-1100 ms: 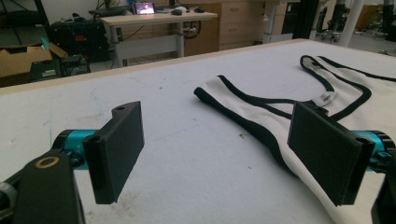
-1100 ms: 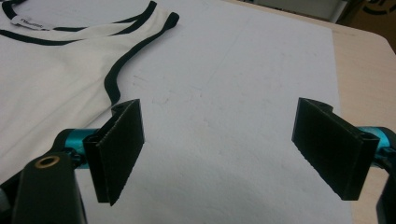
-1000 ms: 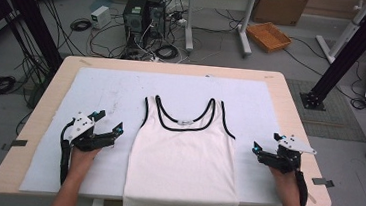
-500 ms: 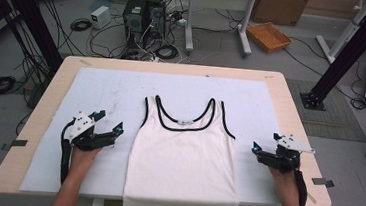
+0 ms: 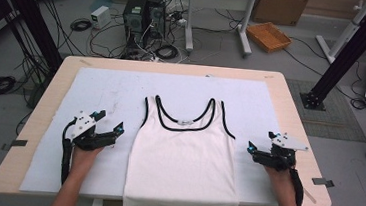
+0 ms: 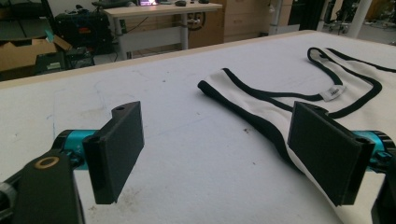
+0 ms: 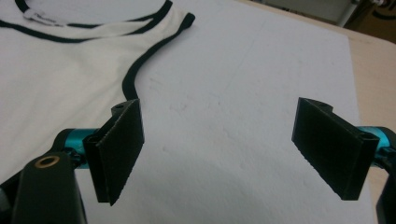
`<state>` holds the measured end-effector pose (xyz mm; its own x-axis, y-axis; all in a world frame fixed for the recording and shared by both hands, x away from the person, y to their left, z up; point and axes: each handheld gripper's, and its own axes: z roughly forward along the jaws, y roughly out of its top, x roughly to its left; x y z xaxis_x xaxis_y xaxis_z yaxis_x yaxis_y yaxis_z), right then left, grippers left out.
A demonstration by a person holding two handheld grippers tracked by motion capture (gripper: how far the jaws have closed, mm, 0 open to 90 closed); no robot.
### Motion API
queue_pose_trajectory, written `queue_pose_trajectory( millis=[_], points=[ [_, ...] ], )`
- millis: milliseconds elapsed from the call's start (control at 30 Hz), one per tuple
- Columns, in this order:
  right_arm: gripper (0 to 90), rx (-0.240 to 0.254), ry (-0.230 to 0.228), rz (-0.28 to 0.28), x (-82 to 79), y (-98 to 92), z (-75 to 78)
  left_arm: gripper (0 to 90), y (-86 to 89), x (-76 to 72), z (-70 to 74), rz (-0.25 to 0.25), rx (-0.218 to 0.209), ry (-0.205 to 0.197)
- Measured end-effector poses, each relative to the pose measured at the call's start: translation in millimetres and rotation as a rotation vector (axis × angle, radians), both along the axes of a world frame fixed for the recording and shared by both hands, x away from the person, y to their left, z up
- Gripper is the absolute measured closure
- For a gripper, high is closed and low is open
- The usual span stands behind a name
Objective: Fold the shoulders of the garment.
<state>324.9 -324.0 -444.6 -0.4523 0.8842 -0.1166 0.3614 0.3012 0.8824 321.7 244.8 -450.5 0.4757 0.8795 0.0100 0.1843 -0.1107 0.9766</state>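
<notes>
White tank top [image 5: 183, 158] flat mid-table; left gripper [image 5: 109, 126] and right gripper [image 5: 259, 142] flank it, jaws spread wide, holding nothing.

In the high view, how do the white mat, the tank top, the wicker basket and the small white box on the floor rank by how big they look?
1. white mat
2. tank top
3. wicker basket
4. small white box
The basket and box sit farther off, so their real size is unsure.

tank top [image 5: 183, 158]: soft white cloth, black trim | table cover [image 5: 106, 91]: matt white sheet | table [image 5: 291, 107]: pale wood
</notes>
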Motion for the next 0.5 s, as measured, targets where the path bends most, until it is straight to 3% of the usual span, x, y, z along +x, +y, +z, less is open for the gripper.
queue_pose_trajectory(
  millis=[67,167,300,500],
  points=[
    [16.6,0.004,-0.009,-0.005,3.6,2.5,1.5,18.6,-1.3,-0.2,0.1,-0.003,0.017,-0.001],
    [16.6,0.051,0.003,-0.005,7.1,4.8,6.9,18.6,-2.9,-0.7,0.2,-0.007,0.035,-0.008],
    [16.6,0.116,0.025,0.006,13.0,9.1,17.7,18.6,-2.1,-0.1,0.0,-0.003,0.021,-0.004],
    [16.6,0.073,0.033,0.075,43.8,46.1,51.5,18.6,0.8,0.6,0.2,0.005,-0.005,0.006]
  ],
)
